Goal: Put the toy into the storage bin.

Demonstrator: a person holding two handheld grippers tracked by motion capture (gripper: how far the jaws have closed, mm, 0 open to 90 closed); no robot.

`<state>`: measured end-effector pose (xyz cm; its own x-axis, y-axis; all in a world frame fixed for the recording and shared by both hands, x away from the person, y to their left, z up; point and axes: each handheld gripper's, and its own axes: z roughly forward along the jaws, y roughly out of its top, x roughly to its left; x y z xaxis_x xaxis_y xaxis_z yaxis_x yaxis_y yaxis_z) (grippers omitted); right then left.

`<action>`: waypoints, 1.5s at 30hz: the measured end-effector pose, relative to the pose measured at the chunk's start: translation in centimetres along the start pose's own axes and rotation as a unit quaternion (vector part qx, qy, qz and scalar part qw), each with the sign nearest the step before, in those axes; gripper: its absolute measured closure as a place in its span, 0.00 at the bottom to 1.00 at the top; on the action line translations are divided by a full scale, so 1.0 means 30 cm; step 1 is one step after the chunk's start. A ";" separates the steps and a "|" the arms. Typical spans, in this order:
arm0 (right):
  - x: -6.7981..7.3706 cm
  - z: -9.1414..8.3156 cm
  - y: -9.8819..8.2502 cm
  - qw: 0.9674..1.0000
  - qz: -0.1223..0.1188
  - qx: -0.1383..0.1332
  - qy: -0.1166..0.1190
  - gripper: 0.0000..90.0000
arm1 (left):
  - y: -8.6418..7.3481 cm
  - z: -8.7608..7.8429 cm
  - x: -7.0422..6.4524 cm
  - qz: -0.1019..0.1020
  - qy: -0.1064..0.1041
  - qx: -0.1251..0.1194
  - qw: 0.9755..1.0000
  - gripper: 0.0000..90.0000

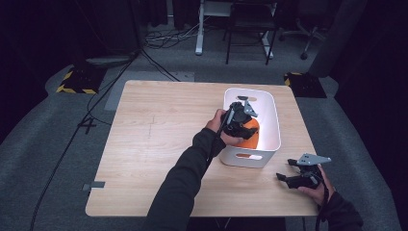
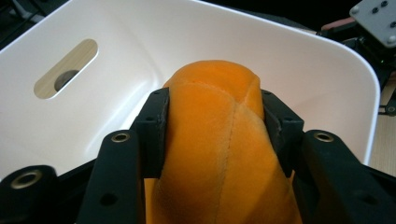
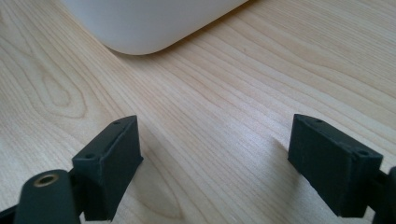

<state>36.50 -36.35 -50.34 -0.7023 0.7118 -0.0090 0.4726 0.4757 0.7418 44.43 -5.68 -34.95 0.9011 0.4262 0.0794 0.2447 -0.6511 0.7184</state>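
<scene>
Pretty dim room, grey carpet floor (image 1: 43, 144) with cables (image 1: 72, 139) trailing across it, light wooden table (image 1: 159, 139) in the middle, white desk legs (image 1: 198, 29) and an office chair (image 1: 308, 33) behind.

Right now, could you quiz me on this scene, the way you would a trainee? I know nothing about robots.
1. True or false: the left claw has an orange plush between its pads.
2. Where is the plush? A) on the bare table B) inside the white bin C) on the floor
3. What lies between the right claw's pads?

Key
1. True: both pads press on the plush's sides.
2. B: it sits within the white bin, as the high view and the left gripper view show.
3. Nothing: its jaws stand wide apart over the wooden table, near a corner of the bin.
</scene>
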 end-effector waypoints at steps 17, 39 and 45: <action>0.000 0.000 0.000 1.000 0.000 0.001 0.000 0.19 | -0.010 0.059 0.007 -0.014 0.009 0.057 0.998 0.51; 0.000 0.000 0.000 1.000 0.000 0.001 0.000 0.19 | -0.019 0.054 0.011 -0.016 0.019 0.054 0.998 0.52; 0.000 0.000 0.000 1.000 -0.001 0.000 0.000 0.19 | -0.022 0.033 0.006 -0.020 0.021 0.021 0.999 0.55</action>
<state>36.51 -36.35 -50.33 -0.7029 0.7112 -0.0097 0.4721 0.4767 0.7416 44.78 -5.80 -36.08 0.8750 0.4772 0.0813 0.2951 -0.6591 0.6917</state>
